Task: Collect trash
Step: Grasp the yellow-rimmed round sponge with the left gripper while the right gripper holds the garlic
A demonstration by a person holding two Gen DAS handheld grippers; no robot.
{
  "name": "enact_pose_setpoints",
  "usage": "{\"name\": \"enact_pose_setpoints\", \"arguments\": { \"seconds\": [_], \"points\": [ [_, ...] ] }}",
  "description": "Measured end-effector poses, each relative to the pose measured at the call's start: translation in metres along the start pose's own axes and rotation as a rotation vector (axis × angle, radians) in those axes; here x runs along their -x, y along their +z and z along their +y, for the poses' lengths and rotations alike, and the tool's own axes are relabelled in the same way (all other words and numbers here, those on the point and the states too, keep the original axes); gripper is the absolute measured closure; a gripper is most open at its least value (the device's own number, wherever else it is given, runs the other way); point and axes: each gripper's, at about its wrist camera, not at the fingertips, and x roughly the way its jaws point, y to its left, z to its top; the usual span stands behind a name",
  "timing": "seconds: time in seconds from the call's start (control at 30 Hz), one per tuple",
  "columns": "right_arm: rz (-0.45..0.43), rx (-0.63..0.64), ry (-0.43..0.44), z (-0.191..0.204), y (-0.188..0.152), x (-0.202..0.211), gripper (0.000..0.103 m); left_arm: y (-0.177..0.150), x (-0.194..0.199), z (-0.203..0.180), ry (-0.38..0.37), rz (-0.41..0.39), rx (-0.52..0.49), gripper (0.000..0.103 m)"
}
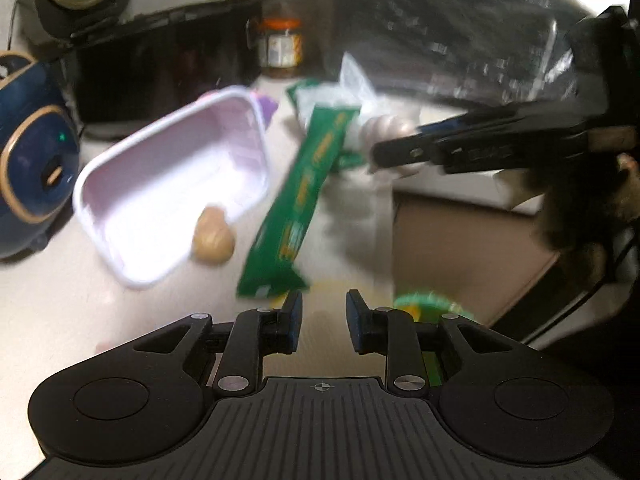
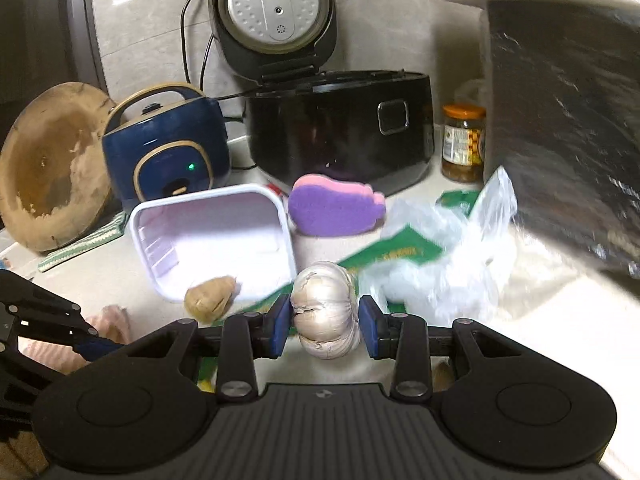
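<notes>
Garlic (image 2: 326, 308) sits clamped in the right tongs (image 2: 325, 326); the green wrapper (image 1: 298, 200) lies lengthwise just beyond the open, empty left tongs (image 1: 324, 326).

No legible text — labels blurred

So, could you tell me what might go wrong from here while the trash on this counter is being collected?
1. The right gripper pinches a rounded garlic bulb by its sides only; it might slip out.
2. The left gripper is open and empty close to the green wrapper; a careless pass could push it aside instead of gripping it.
3. The white tray and the ginger piece lie close together, so grabbing one may knock the other.
</notes>
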Motion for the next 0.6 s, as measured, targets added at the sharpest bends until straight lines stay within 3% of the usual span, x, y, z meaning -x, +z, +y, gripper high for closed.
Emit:
{"name": "enact_pose_setpoints", "arguments": {
  "seconds": [0.07, 0.13, 0.27, 0.43, 0.6],
  "points": [
    [0.044, -0.019, 0.053, 0.002, -0.008, 0.002, 0.067, -0.007, -0.001, 0.004, 0.085, 0.041, 0.007, 0.074],
    [0.120, -0.051, 0.131, 0.007, -0.018, -0.005, 0.067, -0.010, -0.003, 0.016, 0.110, 0.048, 0.064, 0.075],
    [0.205, -0.013, 0.206, 0.030, -0.038, -0.018, 0.067, -0.022, -0.005, 0.047, 0.091, 0.070, 0.253, 0.076],
    [0.188, 0.024, 0.206, 0.041, -0.036, -0.028, 0.067, -0.041, -0.004, 0.071, 0.004, 0.065, 0.459, 0.075],
    [0.187, 0.060, 0.203, 0.051, -0.039, -0.030, 0.067, -0.055, 0.004, 0.078, -0.032, 0.060, 0.550, 0.075]
  ]
}}
